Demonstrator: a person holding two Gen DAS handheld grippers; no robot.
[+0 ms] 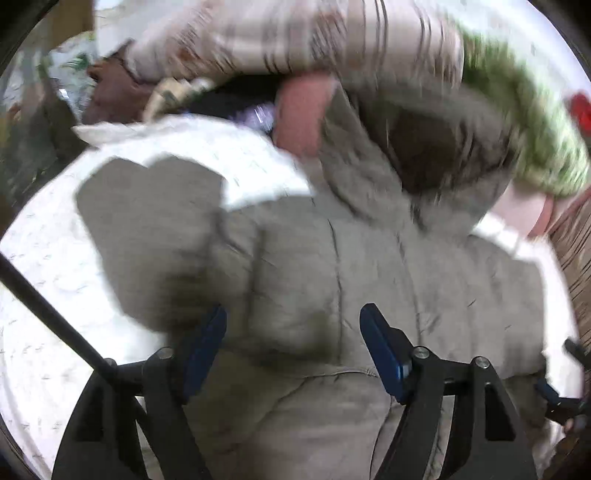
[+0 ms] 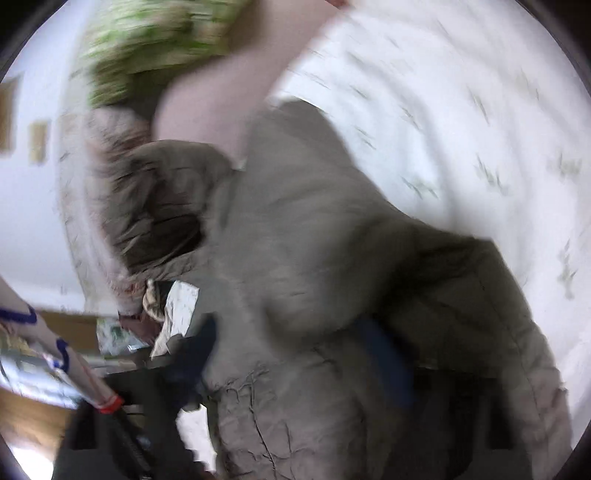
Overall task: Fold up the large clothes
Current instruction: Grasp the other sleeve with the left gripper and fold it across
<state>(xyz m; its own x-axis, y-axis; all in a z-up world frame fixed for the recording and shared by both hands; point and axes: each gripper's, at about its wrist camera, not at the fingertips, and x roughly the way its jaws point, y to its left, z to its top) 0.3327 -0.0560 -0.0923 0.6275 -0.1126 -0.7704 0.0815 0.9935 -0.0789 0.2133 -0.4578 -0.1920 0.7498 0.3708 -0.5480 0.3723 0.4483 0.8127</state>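
While motion blur softens most of the left wrist view, a padded grey-beige jacket with stitched quilting seams lies spread on a white bedsheet printed with small sprigs. Its hood opening shows a darker lining at upper right. The left gripper hovers over the jacket with its blue-padded black fingers spread apart, clamping nothing. Beyond the jacket lie a pink pillow, a striped pale blanket and a fuzzy green one.

From the right wrist view, the same jacket fills the middle, crinkled and puffy, on the sheet. The right gripper is blurred; its dark blue fingers stand wide either side of a fold of jacket fabric, apparently released rather than pinching it
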